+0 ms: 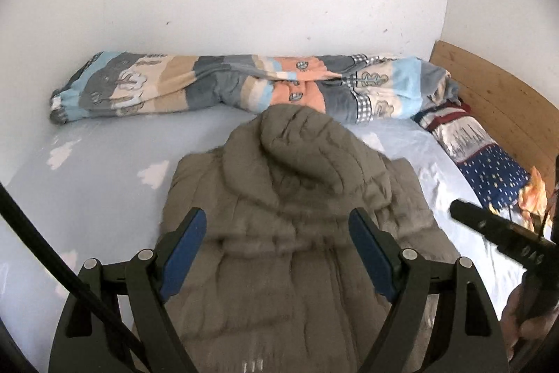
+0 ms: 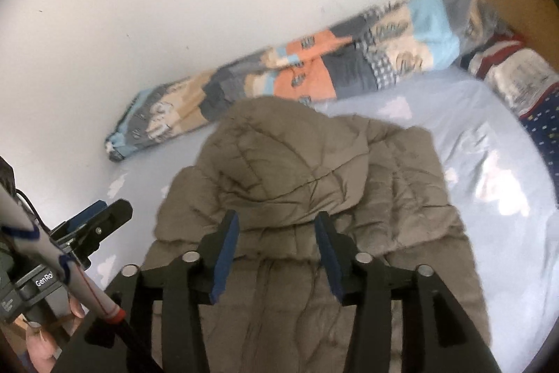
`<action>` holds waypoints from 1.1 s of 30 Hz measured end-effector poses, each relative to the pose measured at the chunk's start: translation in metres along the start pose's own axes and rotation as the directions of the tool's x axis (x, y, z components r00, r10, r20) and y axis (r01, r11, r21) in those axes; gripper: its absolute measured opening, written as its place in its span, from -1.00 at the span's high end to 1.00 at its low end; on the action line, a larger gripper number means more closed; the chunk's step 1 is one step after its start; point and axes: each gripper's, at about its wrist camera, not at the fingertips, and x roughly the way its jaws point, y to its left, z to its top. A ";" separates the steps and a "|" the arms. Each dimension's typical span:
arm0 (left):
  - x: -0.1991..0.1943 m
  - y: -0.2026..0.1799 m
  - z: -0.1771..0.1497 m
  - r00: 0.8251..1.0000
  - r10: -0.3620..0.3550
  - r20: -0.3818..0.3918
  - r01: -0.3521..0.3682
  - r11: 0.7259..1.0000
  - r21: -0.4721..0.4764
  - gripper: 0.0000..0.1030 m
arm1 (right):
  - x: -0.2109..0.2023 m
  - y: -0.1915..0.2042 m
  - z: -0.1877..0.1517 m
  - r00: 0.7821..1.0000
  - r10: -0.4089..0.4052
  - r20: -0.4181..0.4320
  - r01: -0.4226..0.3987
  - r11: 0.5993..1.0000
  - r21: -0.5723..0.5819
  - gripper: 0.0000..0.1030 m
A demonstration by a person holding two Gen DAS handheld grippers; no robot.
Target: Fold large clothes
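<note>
Olive-brown quilted puffer jacket (image 1: pixel 290 198) — spread flat, hood uppermost, on the pale blue cloud-print bed sheet (image 1: pixel 87 170). Left gripper (image 1: pixel 277 233) and right gripper (image 2: pixel 276 240) above it — jaws of both released, nothing between them. Patchwork duvet (image 1: pixel 227 83) rolled along the wall.

Soft daylight fills both fisheye views; bright glare patches lie on the bed sheet (image 2: pixel 496 184) right of the jacket (image 2: pixel 307 163). Motion blur softens everything, edges curve darkly.
</note>
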 end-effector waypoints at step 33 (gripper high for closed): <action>0.030 0.027 -0.209 0.858 0.092 -0.505 -0.127 0.991 -0.034 -0.96 | -0.014 -0.002 -0.207 0.899 -0.139 -0.416 0.136 0.990 -0.038 -0.27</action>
